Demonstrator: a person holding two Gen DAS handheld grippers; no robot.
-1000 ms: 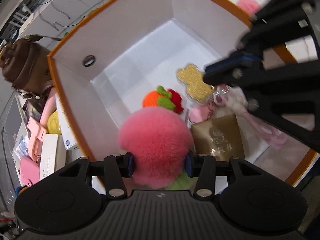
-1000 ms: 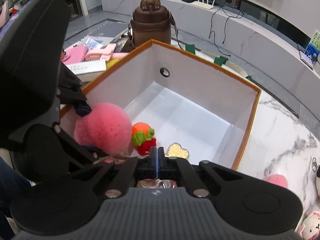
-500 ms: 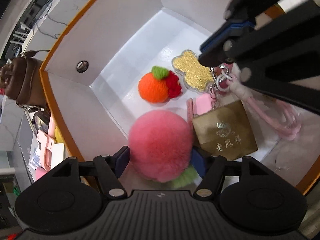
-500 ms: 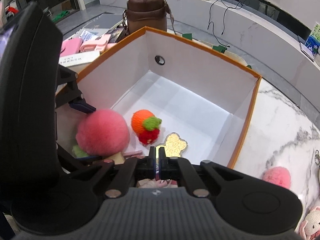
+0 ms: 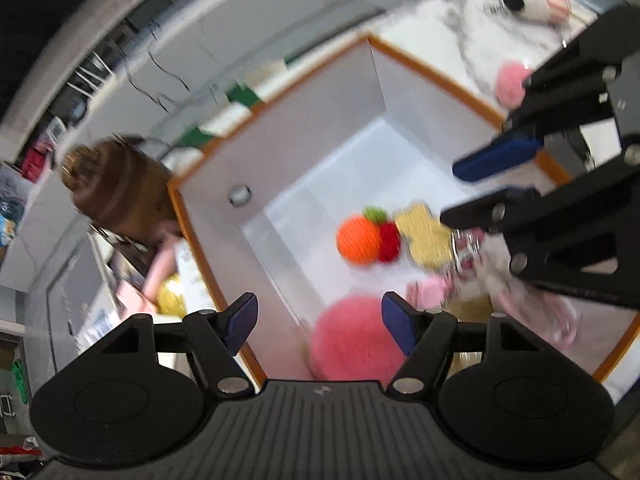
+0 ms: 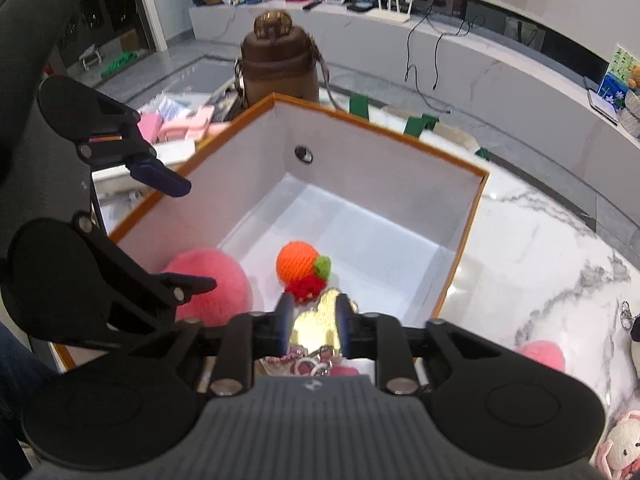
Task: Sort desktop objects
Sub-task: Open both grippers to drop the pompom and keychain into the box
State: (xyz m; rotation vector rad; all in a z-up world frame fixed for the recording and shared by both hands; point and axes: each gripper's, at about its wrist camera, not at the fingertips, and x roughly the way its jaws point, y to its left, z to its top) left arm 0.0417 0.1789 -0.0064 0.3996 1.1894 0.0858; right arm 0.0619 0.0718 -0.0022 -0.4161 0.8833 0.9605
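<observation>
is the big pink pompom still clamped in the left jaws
No, the pink pompom lies on the box floor, clear of the opening left gripper.

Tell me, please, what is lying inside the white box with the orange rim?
Inside the box: a big pink pompom, an orange and red knitted fruit, a gold bear charm and a pink keychain bundle. The right gripper covers much of that bundle.

No legible text, labels or numbers.
</observation>
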